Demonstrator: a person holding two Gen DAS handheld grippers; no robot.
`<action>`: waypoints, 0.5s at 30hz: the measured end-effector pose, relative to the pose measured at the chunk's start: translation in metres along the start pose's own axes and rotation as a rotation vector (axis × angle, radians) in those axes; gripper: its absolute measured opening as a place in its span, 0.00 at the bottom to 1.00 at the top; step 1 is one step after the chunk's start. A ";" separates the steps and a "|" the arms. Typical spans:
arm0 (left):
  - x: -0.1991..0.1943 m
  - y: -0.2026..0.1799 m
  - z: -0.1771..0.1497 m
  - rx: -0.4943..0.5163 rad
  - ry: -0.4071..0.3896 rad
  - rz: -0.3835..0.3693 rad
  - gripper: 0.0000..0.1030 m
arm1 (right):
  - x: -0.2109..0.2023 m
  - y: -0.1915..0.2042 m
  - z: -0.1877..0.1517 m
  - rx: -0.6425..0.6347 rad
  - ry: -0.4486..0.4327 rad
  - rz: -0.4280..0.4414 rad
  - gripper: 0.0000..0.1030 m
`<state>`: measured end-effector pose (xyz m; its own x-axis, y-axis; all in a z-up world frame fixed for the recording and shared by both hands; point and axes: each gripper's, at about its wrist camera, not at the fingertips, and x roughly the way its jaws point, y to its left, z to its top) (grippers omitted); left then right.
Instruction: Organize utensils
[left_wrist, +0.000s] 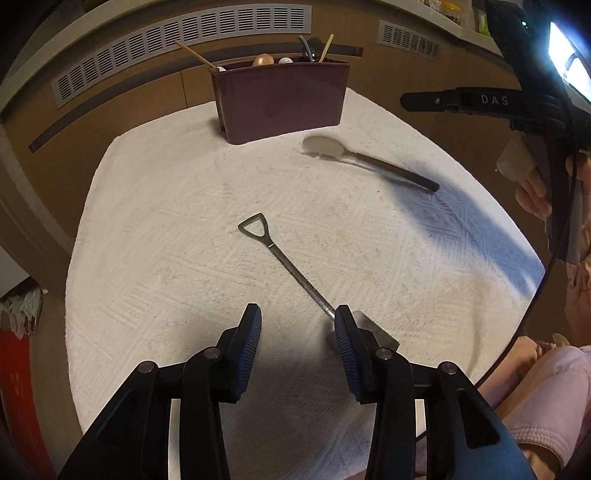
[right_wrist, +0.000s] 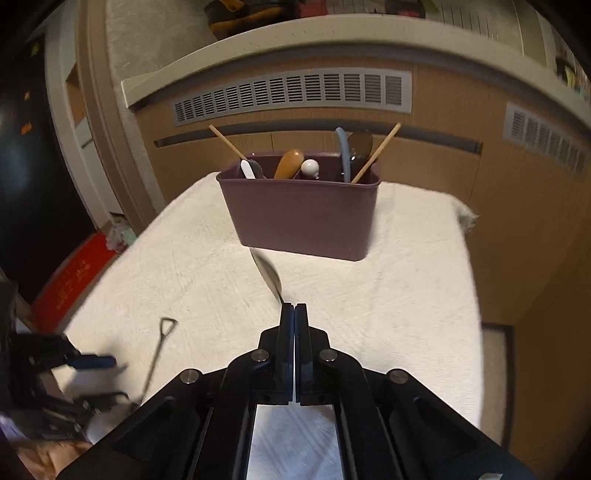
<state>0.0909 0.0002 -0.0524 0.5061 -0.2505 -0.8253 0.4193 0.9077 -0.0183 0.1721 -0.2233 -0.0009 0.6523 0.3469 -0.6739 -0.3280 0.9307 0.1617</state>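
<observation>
A maroon utensil holder (left_wrist: 280, 99) (right_wrist: 303, 218) stands at the far side of the white cloth (left_wrist: 184, 240) with several utensils in it. A small metal shovel-shaped spoon (left_wrist: 284, 264) (right_wrist: 153, 363) lies on the cloth. My left gripper (left_wrist: 297, 326) (right_wrist: 99, 380) is open just above it, and the right finger (left_wrist: 345, 343) covers the spoon's neck; the blade shows beside that finger. A grey spoon with a dark handle (left_wrist: 362, 158) (right_wrist: 267, 271) lies right of the holder. My right gripper (right_wrist: 294, 308) (left_wrist: 410, 101) is shut and empty above it, hiding its handle.
Brown cabinet fronts with grey vent grilles (left_wrist: 177, 44) (right_wrist: 295, 94) rise behind the table. A person's hand (left_wrist: 532, 192) and pink-clothed legs (left_wrist: 535, 387) are at the right edge. A red object (right_wrist: 74, 277) lies on the floor to the left.
</observation>
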 end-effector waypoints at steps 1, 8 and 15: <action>-0.001 0.002 -0.002 0.003 0.007 0.000 0.41 | -0.001 -0.001 0.002 0.018 -0.001 0.026 0.00; 0.007 -0.016 -0.014 0.070 0.123 -0.119 0.42 | -0.012 0.003 -0.012 -0.046 0.026 -0.059 0.04; 0.024 -0.041 0.019 0.023 0.167 -0.352 0.44 | -0.028 -0.023 -0.038 0.005 0.036 -0.133 0.56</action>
<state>0.1006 -0.0500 -0.0608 0.1997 -0.4855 -0.8511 0.5633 0.7676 -0.3057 0.1352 -0.2594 -0.0134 0.6647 0.2159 -0.7152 -0.2369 0.9688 0.0723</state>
